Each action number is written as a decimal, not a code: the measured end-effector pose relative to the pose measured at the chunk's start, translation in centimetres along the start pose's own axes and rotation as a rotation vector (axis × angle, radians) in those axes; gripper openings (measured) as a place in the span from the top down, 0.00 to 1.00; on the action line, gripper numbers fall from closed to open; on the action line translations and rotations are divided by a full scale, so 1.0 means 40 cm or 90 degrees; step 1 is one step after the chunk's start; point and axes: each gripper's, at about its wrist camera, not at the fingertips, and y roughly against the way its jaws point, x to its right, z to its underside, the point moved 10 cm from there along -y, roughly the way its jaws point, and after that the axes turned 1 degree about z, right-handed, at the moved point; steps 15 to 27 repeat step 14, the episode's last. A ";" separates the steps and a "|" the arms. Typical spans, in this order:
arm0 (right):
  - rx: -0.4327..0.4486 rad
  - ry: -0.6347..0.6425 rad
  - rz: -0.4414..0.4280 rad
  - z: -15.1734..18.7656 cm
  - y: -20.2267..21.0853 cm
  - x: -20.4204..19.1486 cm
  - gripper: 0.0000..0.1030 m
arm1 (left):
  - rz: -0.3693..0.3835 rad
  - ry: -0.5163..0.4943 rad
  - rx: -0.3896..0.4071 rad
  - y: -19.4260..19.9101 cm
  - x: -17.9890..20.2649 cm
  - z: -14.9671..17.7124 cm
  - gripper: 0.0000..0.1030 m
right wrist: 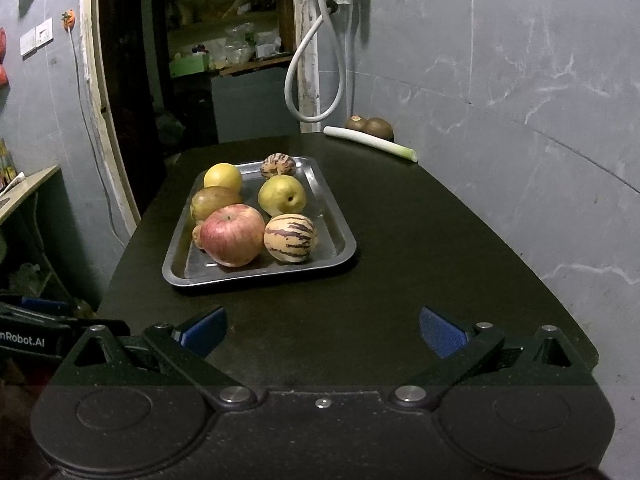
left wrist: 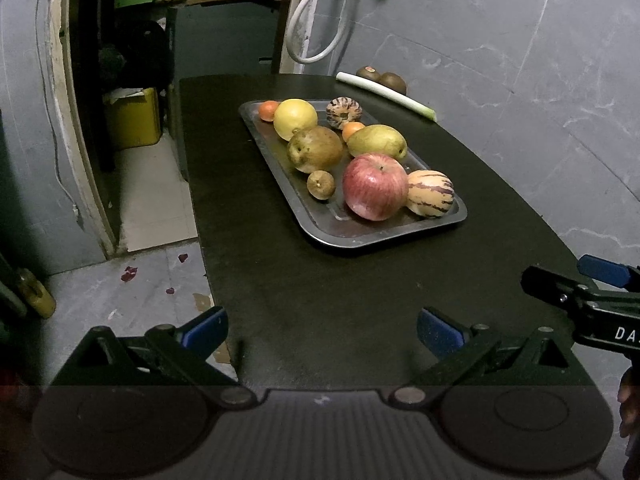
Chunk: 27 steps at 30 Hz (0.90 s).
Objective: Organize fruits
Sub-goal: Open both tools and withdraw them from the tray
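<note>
A metal tray [left wrist: 360, 236] [right wrist: 340, 254] on the black table [left wrist: 360, 300] holds several fruits: a red apple [left wrist: 374, 186] [right wrist: 232, 234], a striped melon [left wrist: 430, 193] [right wrist: 290, 237], a green pear [left wrist: 376, 141] [right wrist: 282, 195], a brown pear [left wrist: 315, 149], a yellow citrus [left wrist: 295, 118] [right wrist: 223, 177], small oranges and a second striped melon [left wrist: 343, 111]. Two kiwis [left wrist: 380, 78] [right wrist: 370, 126] lie at the far table edge by the wall. My left gripper [left wrist: 322, 334] is open and empty at the near edge. My right gripper [right wrist: 323, 332] is open and empty, also short of the tray.
A white leek stalk [left wrist: 386, 96] [right wrist: 370, 142] lies in front of the kiwis. A tiled wall [left wrist: 520, 80] runs along the table's right side. A doorway [left wrist: 132, 80] and a yellow bin [left wrist: 134, 120] are at the left. A white hose [right wrist: 316, 76] hangs behind the table.
</note>
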 end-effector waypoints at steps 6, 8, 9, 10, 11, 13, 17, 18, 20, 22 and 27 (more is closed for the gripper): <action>-0.004 0.007 0.001 -0.001 -0.001 -0.005 0.01 | -0.007 -0.006 -0.017 -0.002 -0.003 0.003 0.01; -0.006 0.011 -0.001 -0.003 -0.002 -0.009 0.01 | -0.005 -0.009 -0.018 -0.002 -0.001 0.002 0.01; -0.006 0.013 -0.001 -0.003 -0.003 -0.011 0.01 | -0.001 -0.008 -0.017 -0.002 0.001 0.002 0.01; -0.007 0.015 -0.002 -0.004 -0.003 -0.012 0.01 | 0.002 -0.005 -0.016 -0.001 0.001 0.002 0.01; -0.007 0.018 -0.003 -0.005 -0.003 -0.015 0.01 | 0.002 -0.004 -0.016 -0.001 0.000 0.002 0.01; -0.007 0.022 -0.003 -0.007 -0.003 -0.018 0.01 | 0.003 -0.004 -0.016 -0.001 0.002 0.001 0.01; -0.008 0.023 -0.004 -0.008 -0.003 -0.018 0.01 | 0.003 -0.003 -0.016 -0.001 0.002 0.001 0.01; -0.008 0.023 -0.004 -0.008 -0.003 -0.018 0.01 | 0.003 -0.003 -0.016 -0.001 0.002 0.001 0.01; -0.008 0.023 -0.004 -0.008 -0.003 -0.018 0.01 | 0.003 -0.003 -0.016 -0.001 0.002 0.001 0.01; -0.008 0.023 -0.004 -0.008 -0.003 -0.018 0.01 | 0.003 -0.003 -0.016 -0.001 0.002 0.001 0.01; -0.008 0.023 -0.004 -0.008 -0.003 -0.018 0.01 | 0.003 -0.003 -0.016 -0.001 0.002 0.001 0.01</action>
